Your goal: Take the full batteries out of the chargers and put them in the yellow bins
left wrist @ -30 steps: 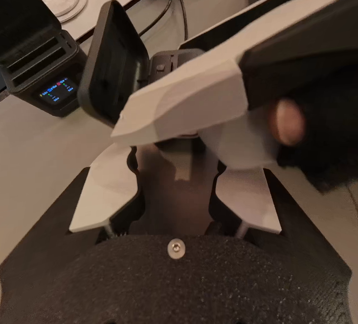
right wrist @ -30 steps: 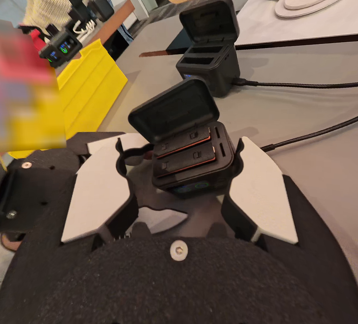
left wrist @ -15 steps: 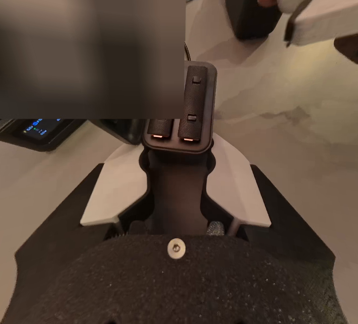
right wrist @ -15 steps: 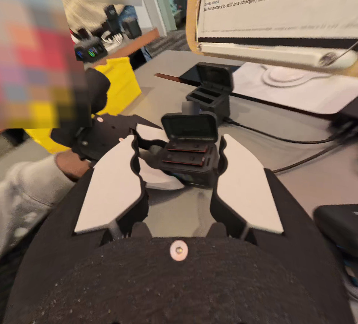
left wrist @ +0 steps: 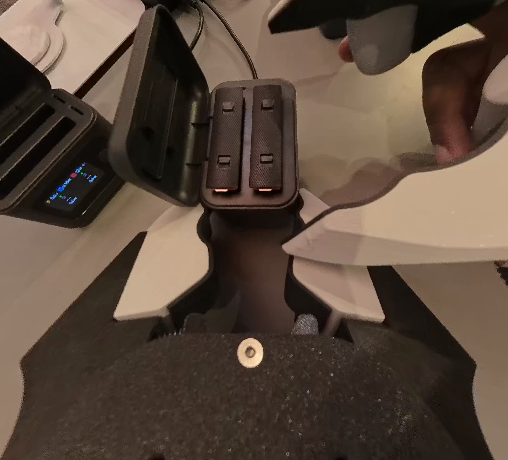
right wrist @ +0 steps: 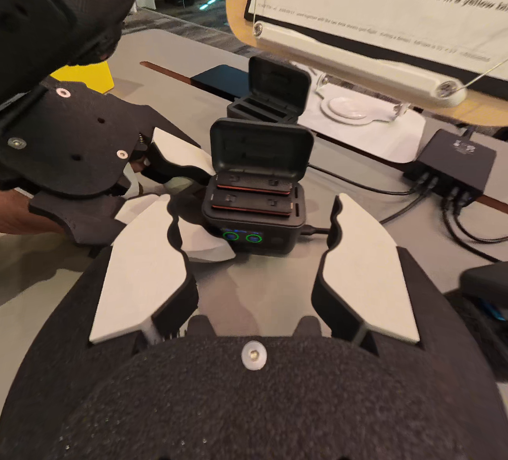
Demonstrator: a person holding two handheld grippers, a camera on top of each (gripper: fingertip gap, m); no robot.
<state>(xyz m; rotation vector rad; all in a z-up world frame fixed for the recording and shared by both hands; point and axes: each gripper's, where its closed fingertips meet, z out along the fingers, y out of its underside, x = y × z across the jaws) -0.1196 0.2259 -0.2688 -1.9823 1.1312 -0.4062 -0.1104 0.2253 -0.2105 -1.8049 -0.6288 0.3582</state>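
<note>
Between the white fingers of the left tongs (left wrist: 248, 215) stands the near charger (left wrist: 248, 200), a black box with its lid (left wrist: 162, 105) swung open to the left. The tongs are closed narrowly on the charger's near end, one finger against each side of the box. Two black batteries (left wrist: 244, 138) sit side by side in its slots, their textured tops showing and an orange strip at the near end of each. Neither battery is touched by any finger.

From the right wrist view, the same charger (right wrist: 254, 215) lies just beyond the tips of the right tongs (right wrist: 254, 213), centred in the gap but not between the fingers. These tongs stand wide apart and hold nothing. Two green rings glow on the charger's front face. The left tongs (right wrist: 198, 199) reach in from the left, their fingers bracketing the box.

Farther off on the grey surface (right wrist: 165, 105) stands a second charger (right wrist: 264, 111), lid up, its slots empty. In the left wrist view it (left wrist: 46, 160) sits to the left, with a lit screen on its front. A corner of a yellow bin (right wrist: 88, 75) shows at the far left, well apart from both chargers. A black power hub (right wrist: 453, 166) with several cables sits at the right.
</note>
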